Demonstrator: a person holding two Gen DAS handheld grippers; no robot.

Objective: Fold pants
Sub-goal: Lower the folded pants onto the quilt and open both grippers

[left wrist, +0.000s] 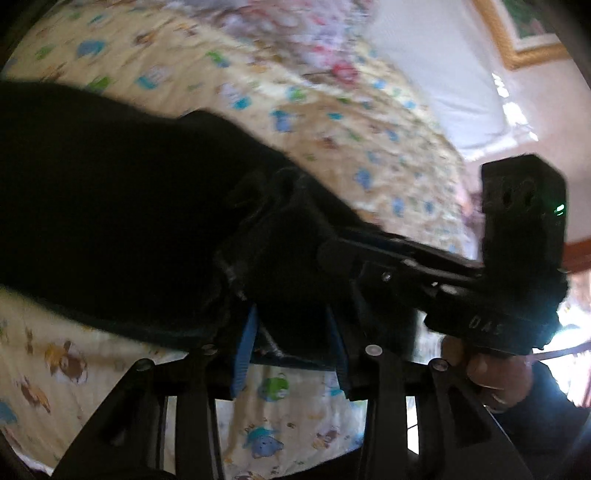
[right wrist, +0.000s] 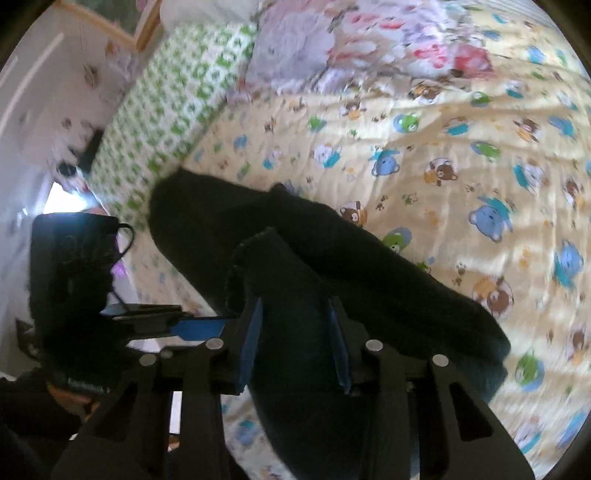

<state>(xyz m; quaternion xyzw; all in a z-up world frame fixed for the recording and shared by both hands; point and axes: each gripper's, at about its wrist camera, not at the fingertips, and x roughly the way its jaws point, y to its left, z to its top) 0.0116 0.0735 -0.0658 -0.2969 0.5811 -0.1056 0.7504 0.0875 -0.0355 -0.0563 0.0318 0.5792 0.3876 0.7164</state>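
Observation:
Black pants (left wrist: 110, 206) lie in a bunched band across the cartoon-print bedsheet (left wrist: 332, 122). My left gripper (left wrist: 291, 325) stands open around their near edge, and its blue pads (left wrist: 243, 354) do not press the cloth. From the right, the right gripper (left wrist: 332, 251) reaches into the same bunch, with a hand (left wrist: 495, 376) on its grip. In the right wrist view the pants (right wrist: 369, 280) run through my right gripper (right wrist: 295, 314). The cloth fills the gap between its blue pads (right wrist: 251, 343), so it is shut on them. The left gripper's body (right wrist: 74, 277) shows at the left.
A floral quilt (right wrist: 332, 40) and a green-checked blanket (right wrist: 177, 99) lie at the far end of the bed. A white wall with a framed picture (left wrist: 524, 33) stands beyond the bed's right side. Open sheet (right wrist: 461, 147) spreads to the right of the pants.

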